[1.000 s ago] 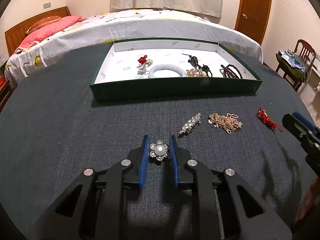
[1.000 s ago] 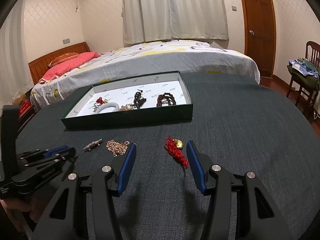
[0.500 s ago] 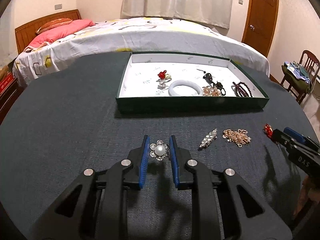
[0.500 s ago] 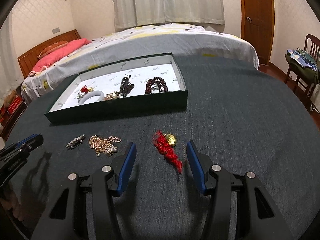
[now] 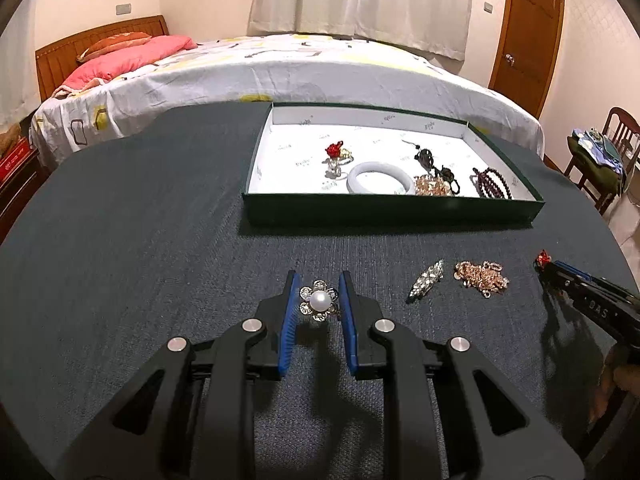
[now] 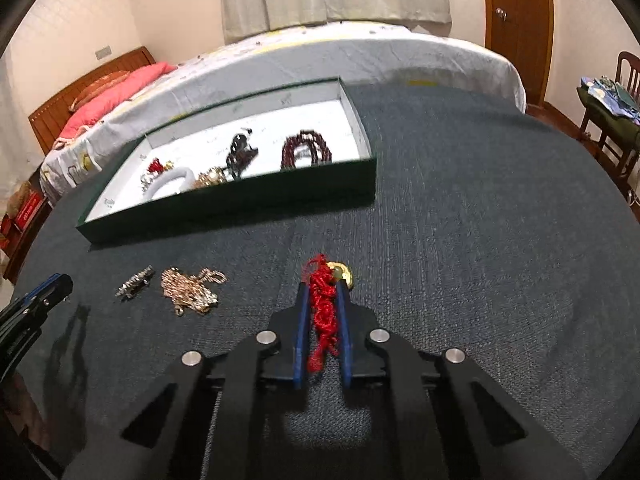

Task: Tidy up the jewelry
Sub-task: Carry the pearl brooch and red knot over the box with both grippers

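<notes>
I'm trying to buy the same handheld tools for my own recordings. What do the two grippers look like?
Both match. The left gripper and the right gripper have matte black angular bodies with triangular cut-outs, round silver pivot pins, and two slim black jaws lined with blue pads. White lettering, seemingly "DAS", marks the side of the right one. No cables or sleeves show.

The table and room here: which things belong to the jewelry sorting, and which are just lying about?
Part of the job:
- pearl flower brooch in the left gripper
- red cord charm in the right gripper
- silver brooch
- gold chain
- green tray with pieces already inside

Just lying about:
- bed
- pink pillow
- chair with clothes
- door
</notes>
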